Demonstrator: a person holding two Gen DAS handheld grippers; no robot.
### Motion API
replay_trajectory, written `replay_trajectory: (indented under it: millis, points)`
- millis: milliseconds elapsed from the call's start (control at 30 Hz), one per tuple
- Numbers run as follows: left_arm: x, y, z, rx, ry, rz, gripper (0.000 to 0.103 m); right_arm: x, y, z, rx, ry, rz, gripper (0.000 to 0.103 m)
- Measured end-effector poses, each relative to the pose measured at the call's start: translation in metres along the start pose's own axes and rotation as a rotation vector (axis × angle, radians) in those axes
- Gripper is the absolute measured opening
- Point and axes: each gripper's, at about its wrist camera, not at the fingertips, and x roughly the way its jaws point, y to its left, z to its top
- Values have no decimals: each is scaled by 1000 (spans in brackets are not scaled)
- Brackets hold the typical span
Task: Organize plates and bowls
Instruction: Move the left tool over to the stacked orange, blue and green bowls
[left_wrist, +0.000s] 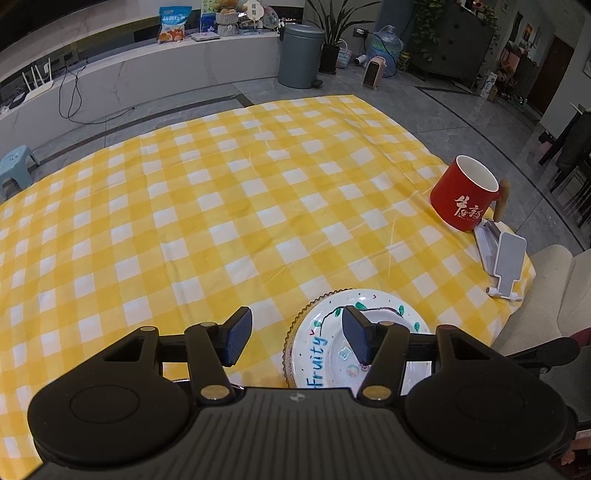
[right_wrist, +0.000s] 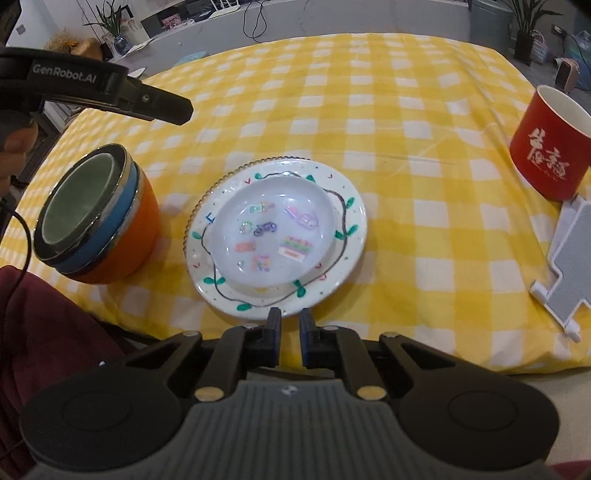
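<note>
The right gripper (right_wrist: 290, 325) hangs just short of the plate stack's near rim, fingers nearly pressed together with nothing between them. The left gripper (left_wrist: 297, 334) is spread wide over the desk (left_wrist: 221, 206), empty. The small clear plate (right_wrist: 277, 236) sits on the painted plate (right_wrist: 351, 218). Left of them stand nested bowls (right_wrist: 96, 221); beyond, at right, a red mug (right_wrist: 546, 147) and phone stand (right_wrist: 565, 273).

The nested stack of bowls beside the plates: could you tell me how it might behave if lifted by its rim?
The bowl stack looks rigid and probably heavy with three nested. Gripped by the top rim alone, the inner green bowl may lift out, leaving the others.
</note>
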Motion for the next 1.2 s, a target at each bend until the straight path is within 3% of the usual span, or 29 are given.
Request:
replay_trajectory:
  millis: [367, 500, 667, 767, 1200]
  points:
    - [0, 0, 0, 4, 7, -7, 66, 7, 15, 12, -47, -7, -38, 9]
    - [-2, 0, -1, 14, 4, -8, 66, -12, 6, 7, -10, -52, -32, 10]
    - [-2, 4, 0, -7, 7, -22, 66, -12, 0, -2, -21, -17, -158, 13]
    - [-1, 5, 0, -13, 13, -14, 66, -4, 5, -1, -48, 8, -128, 13]
    - [-3, 10, 1, -24, 19, -29, 66, 7, 15, -1, -101, -5, -164, 13]
